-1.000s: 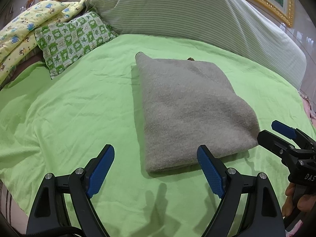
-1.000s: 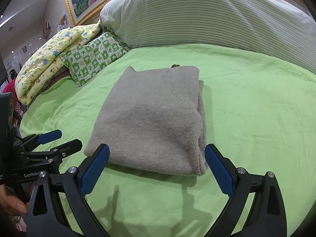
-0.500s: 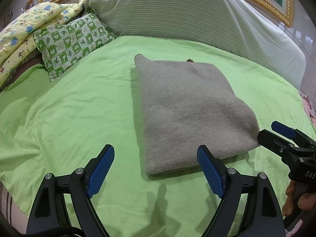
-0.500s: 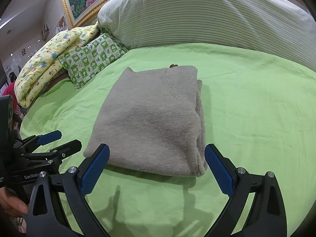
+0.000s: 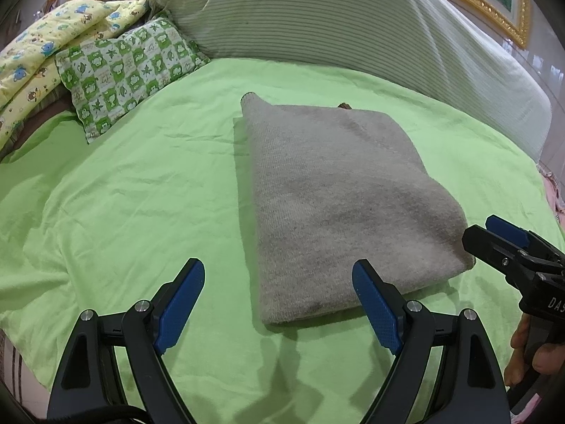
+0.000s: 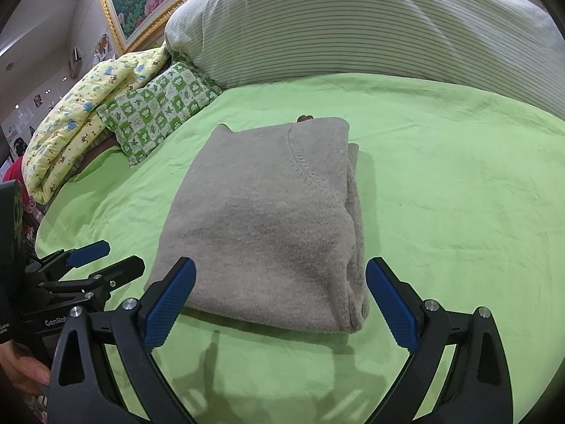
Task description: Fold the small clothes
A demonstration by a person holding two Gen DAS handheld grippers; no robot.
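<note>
On the bed (image 5: 141, 212), a wrinkled lime-green sheet ran back to a big striped pillow (image 5: 353, 28), a green checked pillow (image 5: 127, 70) and a gilt-framed painting (image 6: 137, 3). Grey knit garment (image 6: 268, 219) lay mid-bed, folded rectangular. Left gripper (image 5: 279, 300) and right gripper (image 6: 279, 304) both had fingers spread wide, empty.

green bedsheet (image 5: 141, 212), striped bolster (image 5: 335, 28), gilt-framed painting (image 6: 141, 3)

- My left gripper (image 5: 279, 304) hangs wide open, gripping nothing.
- Folded grey garment (image 5: 339, 194) lies on the green sheet (image 5: 123, 194).
- Right gripper (image 5: 501, 240) sits just beside its corner.
</note>
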